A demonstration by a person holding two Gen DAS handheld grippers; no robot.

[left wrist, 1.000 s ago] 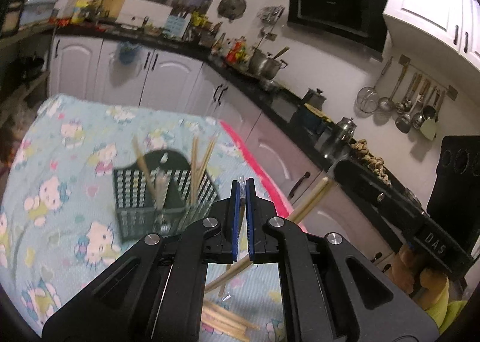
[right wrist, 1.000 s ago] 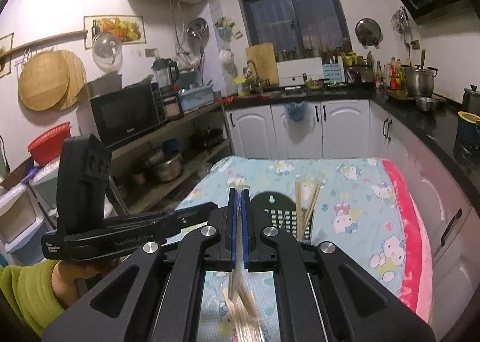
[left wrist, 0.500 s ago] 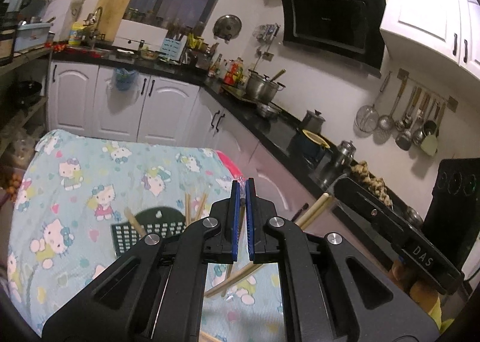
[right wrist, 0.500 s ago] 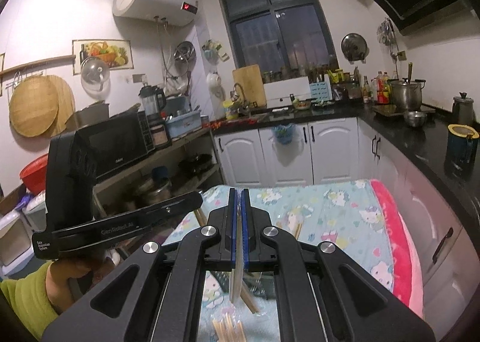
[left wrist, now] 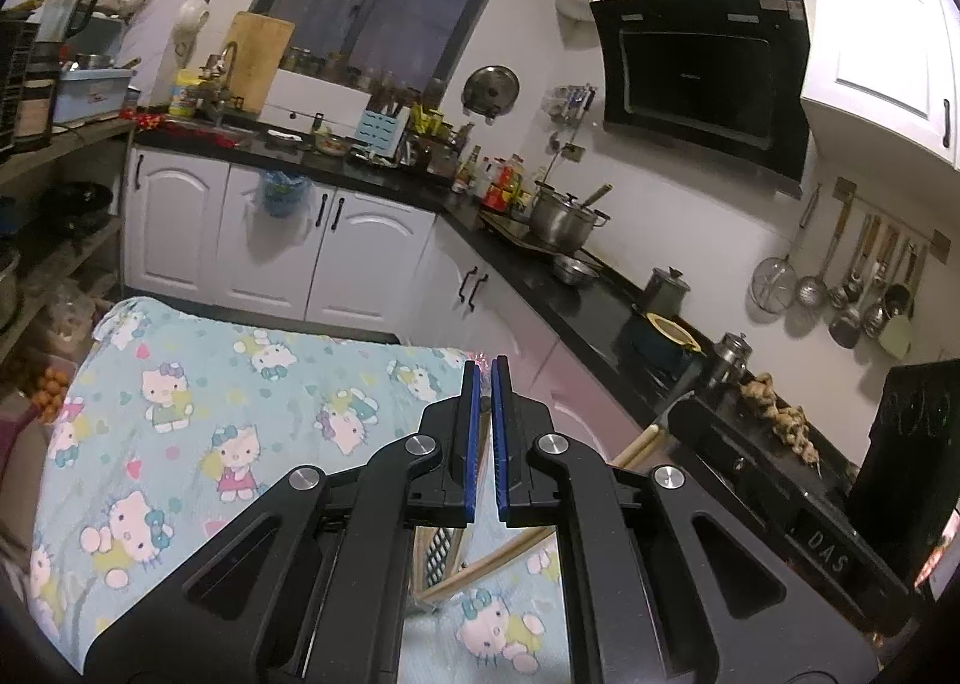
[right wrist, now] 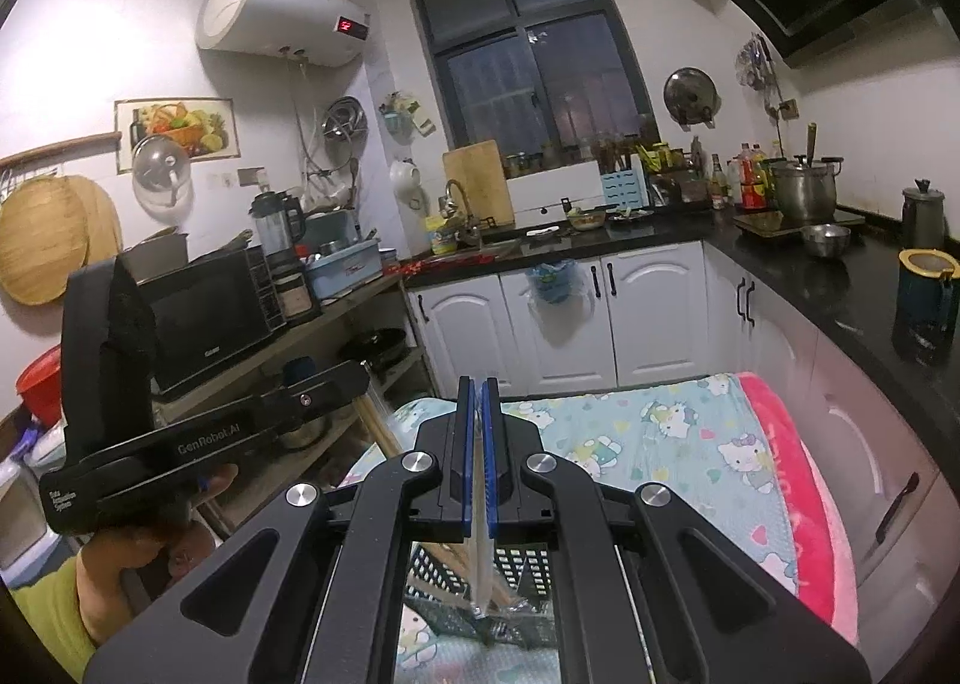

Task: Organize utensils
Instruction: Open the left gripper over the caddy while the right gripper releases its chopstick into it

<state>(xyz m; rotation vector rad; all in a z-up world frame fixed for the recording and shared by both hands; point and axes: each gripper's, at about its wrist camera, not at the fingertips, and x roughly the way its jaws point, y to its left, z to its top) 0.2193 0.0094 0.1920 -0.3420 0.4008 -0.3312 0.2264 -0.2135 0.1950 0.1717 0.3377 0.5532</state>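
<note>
My left gripper [left wrist: 482, 369] is shut, blue pads nearly together, on a thin clear wrapper with a pink-tinged tip. Wooden chopsticks [left wrist: 636, 441] slant past its right side, held by the right gripper body [left wrist: 780, 480]. My right gripper [right wrist: 476, 384] is shut on a pale flat chopstick packet [right wrist: 482, 564] that hangs down between the jaws. The dark green mesh utensil basket [right wrist: 516, 564] sits below the right gripper; a bit of it [left wrist: 441, 552] shows under the left one. The left gripper body [right wrist: 198, 432] is at left in the right wrist view.
The table wears a light blue cartoon-cat cloth [left wrist: 198, 402] with a pink border [right wrist: 792, 480]. White cabinets [right wrist: 570, 318] and a black counter [left wrist: 570, 288] with pots run behind and right. A shelf with a microwave [right wrist: 210, 318] stands left.
Both grippers have risen and tilted up. The basket and the loose chopsticks on the cloth have dropped almost out of view beneath the jaws.
</note>
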